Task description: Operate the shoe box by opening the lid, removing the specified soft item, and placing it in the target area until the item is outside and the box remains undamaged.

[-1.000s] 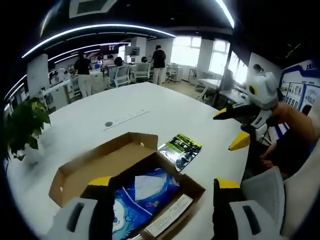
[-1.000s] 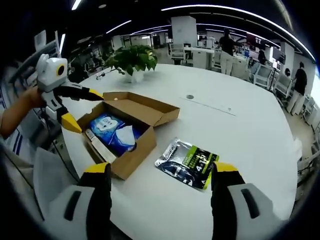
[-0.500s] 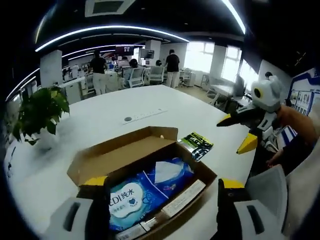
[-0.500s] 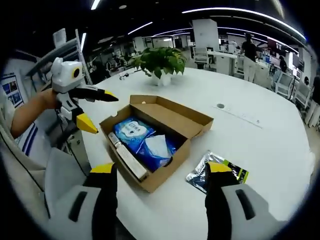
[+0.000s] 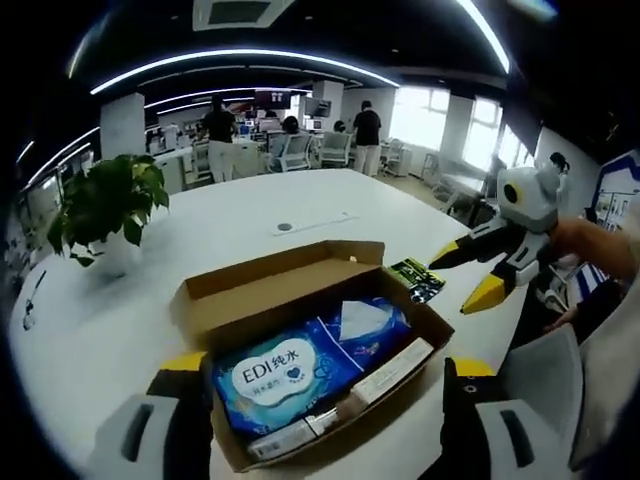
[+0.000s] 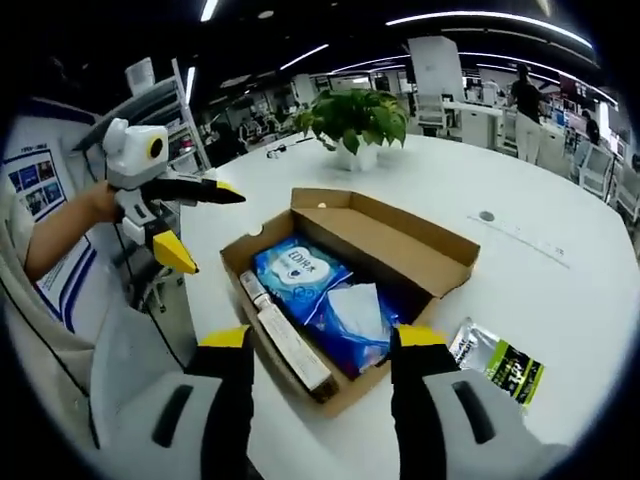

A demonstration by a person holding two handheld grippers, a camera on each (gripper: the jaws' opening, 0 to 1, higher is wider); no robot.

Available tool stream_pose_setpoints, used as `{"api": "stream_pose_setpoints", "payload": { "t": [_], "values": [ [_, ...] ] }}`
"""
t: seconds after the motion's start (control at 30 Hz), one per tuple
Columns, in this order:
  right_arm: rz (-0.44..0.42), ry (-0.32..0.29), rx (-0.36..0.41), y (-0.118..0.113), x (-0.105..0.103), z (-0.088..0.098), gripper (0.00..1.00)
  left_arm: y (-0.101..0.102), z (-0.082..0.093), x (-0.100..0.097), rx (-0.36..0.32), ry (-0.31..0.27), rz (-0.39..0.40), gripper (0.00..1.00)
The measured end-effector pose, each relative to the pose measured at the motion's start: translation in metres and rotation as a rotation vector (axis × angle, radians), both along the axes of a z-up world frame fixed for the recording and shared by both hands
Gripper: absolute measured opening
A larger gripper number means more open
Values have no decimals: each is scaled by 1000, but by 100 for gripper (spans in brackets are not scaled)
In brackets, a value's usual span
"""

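lid's up on the shoe box point(image 6: 350, 290), flap folded back toward the far side, so the opening step reads as done and we're into the reach for the soft item. that'll be the blue wipes pack point(image 6: 325, 300), lying flat inside the box alongside a long narrow carton point(image 6: 285, 340) at the near wall. in the left gripper view the same pack point(image 5: 300, 365) sits just ahead of the jaws.

left gripper point(image 5: 325, 400): jaws spread wide, nothing between them, hanging just over the near edge of the box. right gripper point(image 6: 318, 345): jaws parted too, empty, poised above the box contents. each one shows up in the other's view, yellow tips apart.

next move, as i judge it: come down on the pack with one gripper, pinch the soft wrapper and not the cardboard, lift straight so the walls don't tear, maybe steady the box with the other.

a green-and-black sachet point(image 6: 497, 362) already lies out on the white surface point(image 6: 540, 270), beside the box. potted plant point(image 6: 355, 120) further back. open-plan office behind, ceiling strip lights, desks, people standing well off.
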State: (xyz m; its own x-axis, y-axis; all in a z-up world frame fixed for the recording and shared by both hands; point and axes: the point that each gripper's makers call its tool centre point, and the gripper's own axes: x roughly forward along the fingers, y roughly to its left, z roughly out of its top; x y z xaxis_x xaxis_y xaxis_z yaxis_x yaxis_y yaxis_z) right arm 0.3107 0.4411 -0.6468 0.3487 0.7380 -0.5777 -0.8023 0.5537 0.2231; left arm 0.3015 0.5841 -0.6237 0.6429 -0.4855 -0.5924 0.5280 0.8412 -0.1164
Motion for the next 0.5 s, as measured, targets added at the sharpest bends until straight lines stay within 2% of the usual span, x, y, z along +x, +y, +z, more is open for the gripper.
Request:
{"api": "stream_pose_setpoints", "payload": {
  "t": [0.17, 0.33, 0.5],
  "values": [
    [38, 13, -1, 20, 4, -11, 49, 13, -6, -3, 0, 8, 25, 99],
    [46, 46, 5, 35, 11, -21, 48, 24, -10, -5, -7, 12, 54, 100],
    [51, 49, -10, 48, 23, -33, 45, 35, -13, -9, -14, 18, 85, 100]
  ]
}}
